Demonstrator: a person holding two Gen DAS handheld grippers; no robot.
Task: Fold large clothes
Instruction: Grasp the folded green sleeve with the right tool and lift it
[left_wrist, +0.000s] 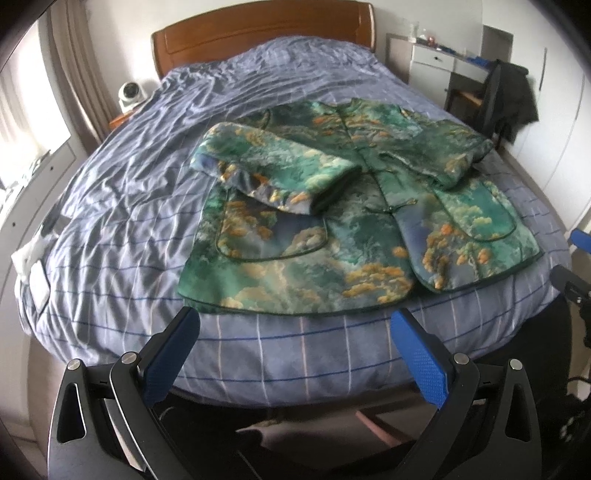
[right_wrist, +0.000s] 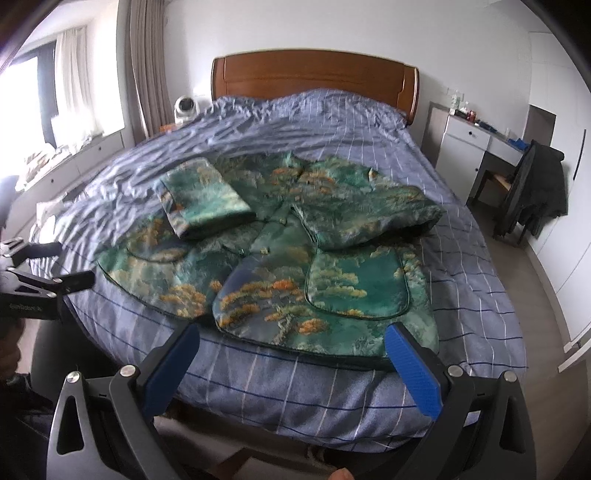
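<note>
A green jacket (left_wrist: 332, 221) with orange and cream cloud print lies flat, front up, on the bed. Both sleeves are folded in across its chest. It also shows in the right wrist view (right_wrist: 295, 266). My left gripper (left_wrist: 295, 321) is open and empty, just short of the jacket's near hem at its left corner. My right gripper (right_wrist: 291, 336) is open and empty, its right finger (right_wrist: 410, 365) over the hem's right corner. The left gripper also shows in the right wrist view (right_wrist: 55, 280) at the left edge.
The bed has a blue checked cover (left_wrist: 129, 184) and a wooden headboard (right_wrist: 314, 77). A white fan (right_wrist: 186, 107) stands left of the bed. A white desk (right_wrist: 476, 140) and a chair with dark clothes (right_wrist: 535, 184) stand right.
</note>
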